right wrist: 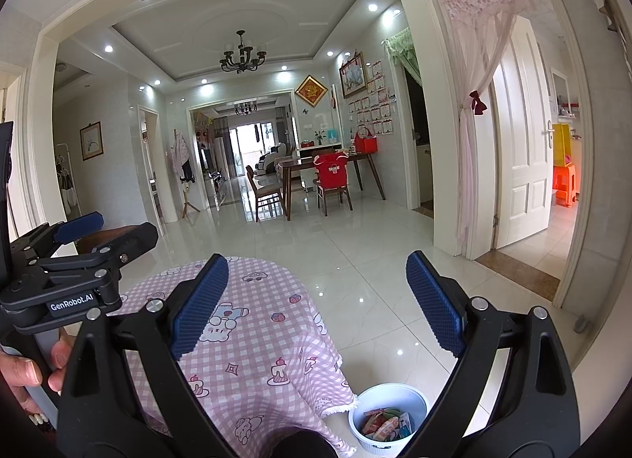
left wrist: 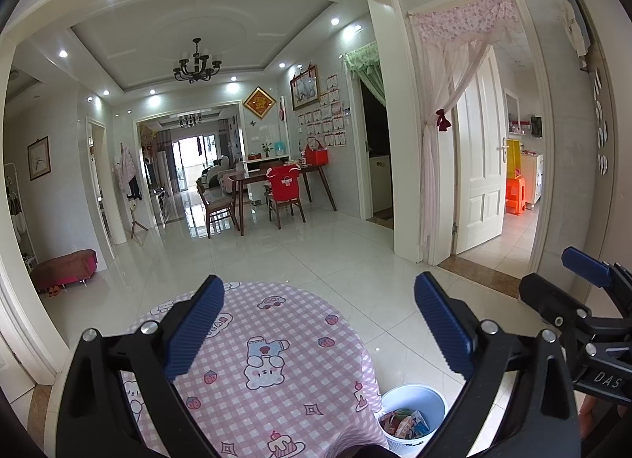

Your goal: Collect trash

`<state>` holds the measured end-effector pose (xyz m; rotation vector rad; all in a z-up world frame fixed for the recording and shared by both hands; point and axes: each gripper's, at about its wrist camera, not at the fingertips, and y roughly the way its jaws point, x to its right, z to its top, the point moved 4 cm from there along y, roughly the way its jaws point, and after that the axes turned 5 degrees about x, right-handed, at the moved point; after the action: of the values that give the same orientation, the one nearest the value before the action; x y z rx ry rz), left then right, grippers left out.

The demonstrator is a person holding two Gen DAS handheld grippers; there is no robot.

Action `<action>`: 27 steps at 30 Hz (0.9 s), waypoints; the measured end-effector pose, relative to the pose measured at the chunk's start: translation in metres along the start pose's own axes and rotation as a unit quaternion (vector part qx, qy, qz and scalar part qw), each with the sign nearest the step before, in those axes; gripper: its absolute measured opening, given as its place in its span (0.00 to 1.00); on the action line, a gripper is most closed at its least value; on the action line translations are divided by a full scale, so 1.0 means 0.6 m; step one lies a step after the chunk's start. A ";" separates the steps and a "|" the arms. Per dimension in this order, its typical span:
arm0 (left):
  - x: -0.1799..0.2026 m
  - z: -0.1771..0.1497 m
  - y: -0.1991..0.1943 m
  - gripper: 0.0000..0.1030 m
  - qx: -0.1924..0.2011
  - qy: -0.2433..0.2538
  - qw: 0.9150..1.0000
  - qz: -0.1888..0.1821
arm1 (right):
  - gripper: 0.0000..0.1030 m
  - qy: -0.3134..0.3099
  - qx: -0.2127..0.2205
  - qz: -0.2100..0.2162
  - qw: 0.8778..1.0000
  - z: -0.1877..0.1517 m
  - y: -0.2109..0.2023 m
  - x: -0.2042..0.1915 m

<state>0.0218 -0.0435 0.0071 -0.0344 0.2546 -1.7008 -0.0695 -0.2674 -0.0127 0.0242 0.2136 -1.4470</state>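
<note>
Blue-padded left tool (left wrist: 316, 323) and right tool (right wrist: 318, 300) hover level, jaws apart, above table (left wrist: 276, 339).

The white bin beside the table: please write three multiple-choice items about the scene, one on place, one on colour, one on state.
1. Where does the white bin stand?
A. on the table
B. on the floor beside the table
C. under a chair

2. What colour is the checked tablecloth?
A. pink and white
B. green
C. blue

3. How is the right tool?
A. shut on a wrapper
B. open, holding nothing
C. shut, holding nothing

Key: 1 B, it sits on floor tiles by the cloth's edge; 2 A, pink checks show; 3 B, its blue fingers stand wide apart.
</note>
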 end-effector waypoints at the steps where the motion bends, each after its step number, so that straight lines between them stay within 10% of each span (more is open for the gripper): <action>1: 0.001 0.000 0.000 0.92 0.000 0.000 1.000 0.000 | 0.87 0.000 0.000 -0.001 1.000 0.000 0.001 0.000; 27: 0.007 -0.034 0.011 0.92 -0.008 0.001 1.000 -0.004 | 0.87 0.003 -0.005 0.000 1.000 -0.008 0.006 0.008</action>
<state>0.0239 -0.0454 -0.0143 -0.0467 0.2703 -1.7066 -0.0658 -0.2709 -0.0186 0.0200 0.2250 -1.4466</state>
